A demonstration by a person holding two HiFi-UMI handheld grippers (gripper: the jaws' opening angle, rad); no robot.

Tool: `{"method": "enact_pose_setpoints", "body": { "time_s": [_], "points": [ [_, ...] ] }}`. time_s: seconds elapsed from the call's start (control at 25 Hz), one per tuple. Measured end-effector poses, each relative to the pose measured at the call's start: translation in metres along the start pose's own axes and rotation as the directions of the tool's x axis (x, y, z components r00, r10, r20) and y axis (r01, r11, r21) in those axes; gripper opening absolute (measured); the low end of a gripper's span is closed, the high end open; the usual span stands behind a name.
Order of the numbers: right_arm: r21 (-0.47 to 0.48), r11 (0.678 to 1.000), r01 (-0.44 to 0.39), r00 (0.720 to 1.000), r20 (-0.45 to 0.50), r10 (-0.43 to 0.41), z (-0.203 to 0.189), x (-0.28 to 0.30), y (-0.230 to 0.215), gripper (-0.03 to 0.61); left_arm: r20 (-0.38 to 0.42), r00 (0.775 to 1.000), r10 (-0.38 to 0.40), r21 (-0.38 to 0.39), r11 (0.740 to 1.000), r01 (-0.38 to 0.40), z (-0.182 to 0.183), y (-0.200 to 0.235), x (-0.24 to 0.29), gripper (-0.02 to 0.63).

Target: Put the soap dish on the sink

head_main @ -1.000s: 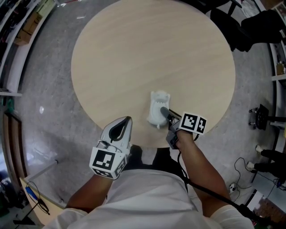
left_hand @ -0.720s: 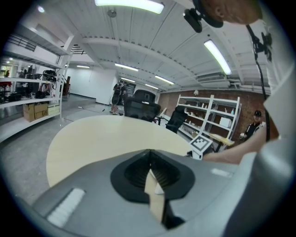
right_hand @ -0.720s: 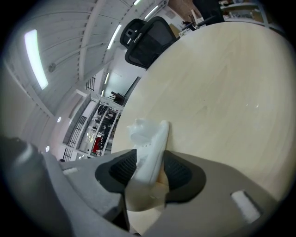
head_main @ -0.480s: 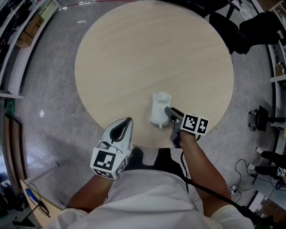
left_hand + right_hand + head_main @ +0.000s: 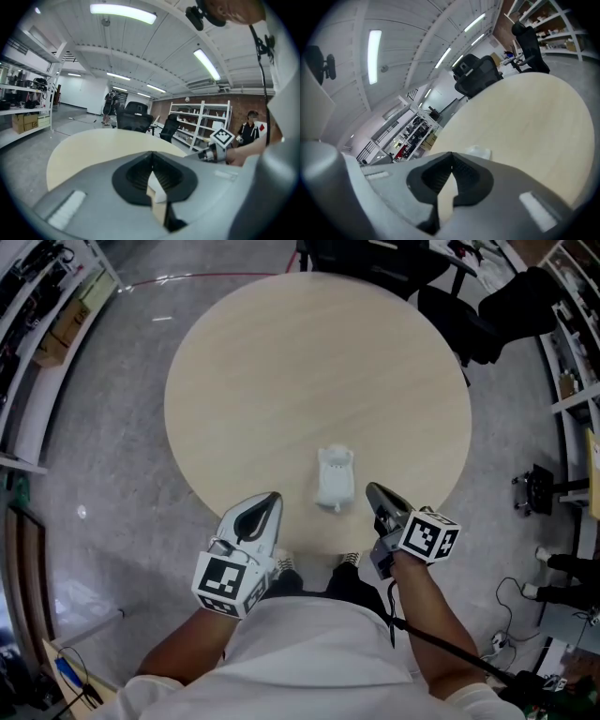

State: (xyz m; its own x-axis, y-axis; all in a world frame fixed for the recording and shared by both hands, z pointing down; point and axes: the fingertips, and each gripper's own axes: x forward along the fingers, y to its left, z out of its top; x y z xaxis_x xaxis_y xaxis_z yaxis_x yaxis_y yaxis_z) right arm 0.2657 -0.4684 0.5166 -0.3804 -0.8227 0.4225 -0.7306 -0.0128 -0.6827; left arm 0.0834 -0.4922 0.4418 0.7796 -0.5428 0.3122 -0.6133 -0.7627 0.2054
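Observation:
The white soap dish [image 5: 335, 477] lies on the round wooden table [image 5: 281, 371], near its front edge. My right gripper [image 5: 372, 488] hangs just right of the dish and apart from it, jaws shut and empty. In the right gripper view the dish [image 5: 478, 151] peeks over the shut right gripper [image 5: 451, 153]. My left gripper [image 5: 273, 496] hovers at the table's front rim, left of the dish, shut with nothing in it. The left gripper view shows the left gripper [image 5: 151, 152] closed, with the right gripper's marker cube [image 5: 221, 137] off to the right.
Black office chairs [image 5: 450, 296] stand at the table's far right side. Shelving [image 5: 37, 296] runs along the left wall. Cables and equipment [image 5: 539, 488] lie on the floor to the right. No sink is in view.
My right gripper let go of the soap dish, drew back toward me, rose and shut. The dish stays where it was on the table. The left gripper barely moved.

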Motion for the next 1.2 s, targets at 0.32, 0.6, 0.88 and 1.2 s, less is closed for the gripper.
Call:
{"method": "enact_pose_setpoints", "body": {
  "time_s": [0.32,0.6,0.88,1.2],
  "points": [
    [-0.122,0.990,-0.072,0.989,0.123,0.087,0.004,-0.051,0.074,0.003,0.044,0.996,-0.072,0.031,0.997,0.071,0.016,-0.011,-0.023,0.006],
    [-0.164,0.983,-0.084,0.985,0.137,0.107,0.003,-0.089,0.087,0.002,0.085,0.995,-0.048,0.027,0.999,0.046,0.018,-0.033,-0.034,0.005],
    [-0.198,0.969,-0.147,0.977,0.123,0.173,0.003,-0.126,0.089,0.002,0.128,0.991,0.025,-0.010,1.000,-0.024,0.022,-0.068,-0.047,0.005],
    [-0.260,0.942,-0.210,0.970,0.062,0.234,-0.011,-0.185,0.075,0.002,0.142,0.985,0.095,-0.044,0.995,-0.090,0.004,-0.128,-0.057,0.005]
  ]
}}
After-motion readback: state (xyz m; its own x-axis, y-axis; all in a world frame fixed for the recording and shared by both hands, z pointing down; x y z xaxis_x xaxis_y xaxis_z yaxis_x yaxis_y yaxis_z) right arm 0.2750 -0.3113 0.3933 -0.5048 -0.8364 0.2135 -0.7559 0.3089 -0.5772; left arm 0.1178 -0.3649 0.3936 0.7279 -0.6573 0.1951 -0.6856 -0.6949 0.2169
